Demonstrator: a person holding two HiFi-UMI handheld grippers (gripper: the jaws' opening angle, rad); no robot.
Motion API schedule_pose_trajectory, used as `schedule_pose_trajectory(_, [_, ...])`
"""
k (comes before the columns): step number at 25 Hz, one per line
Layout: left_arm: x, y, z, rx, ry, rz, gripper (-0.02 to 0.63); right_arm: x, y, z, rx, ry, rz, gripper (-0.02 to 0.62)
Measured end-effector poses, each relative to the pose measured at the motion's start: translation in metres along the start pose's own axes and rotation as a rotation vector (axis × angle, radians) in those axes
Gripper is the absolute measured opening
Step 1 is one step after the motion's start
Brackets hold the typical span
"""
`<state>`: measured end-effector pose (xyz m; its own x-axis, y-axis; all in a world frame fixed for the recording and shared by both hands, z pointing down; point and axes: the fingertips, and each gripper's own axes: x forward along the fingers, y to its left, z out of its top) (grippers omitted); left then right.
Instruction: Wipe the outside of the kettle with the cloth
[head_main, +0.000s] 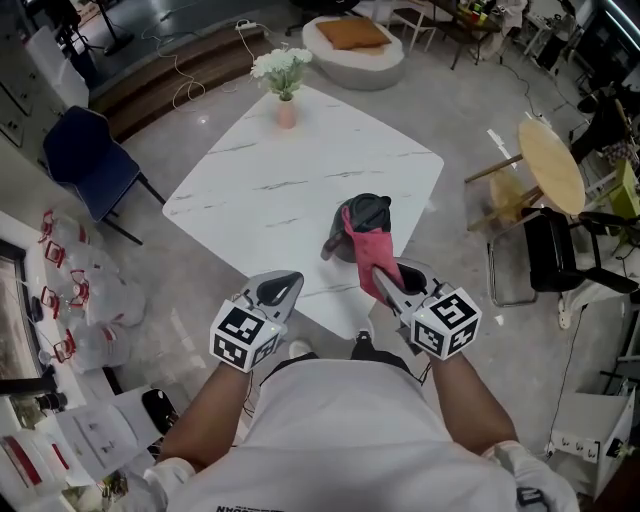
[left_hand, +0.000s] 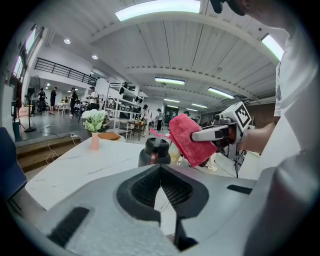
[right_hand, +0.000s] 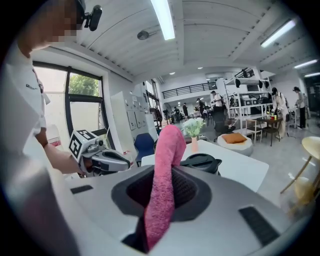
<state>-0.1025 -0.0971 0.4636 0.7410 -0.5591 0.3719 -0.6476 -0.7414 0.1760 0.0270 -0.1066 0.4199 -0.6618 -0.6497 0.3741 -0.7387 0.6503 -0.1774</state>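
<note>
— Cloth (head_main: 366, 250) first: where is it?
— Clamped in the right gripper (head_main: 386, 284), limp and light, hanging close by the kettle (head_main: 368, 212) near the table's (head_main: 250, 190) front edge.
— Left gripper (head_main: 286, 288)?
— Clenched on nothing. The kettle looks rigid and smooth (probably slippery); I'd steady its upper body.

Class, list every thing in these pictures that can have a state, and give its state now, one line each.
left gripper: shut, nothing between its jaws.
right gripper: shut on the cloth.
cloth: pinched in the jaws, held off the table beside the kettle.
kettle: upright on the table, lid on.
vase: upright, holding flowers.
</note>
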Motion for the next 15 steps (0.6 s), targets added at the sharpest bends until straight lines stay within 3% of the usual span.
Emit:
schedule_pose_trajectory(10, [0.01, 0.02, 0.015, -0.023, -0.022, 0.143, -0.002, 0.039, -0.025, 0.05, -0.109, 0.023, 0.122, 0.066])
schedule_pose_trajectory(15, [0.013, 0.018, 0.01, -0.055, -0.004, 0.17, -0.002, 0.072, -0.031, 0.044, -0.118, 0.147, 0.181, 0.065])
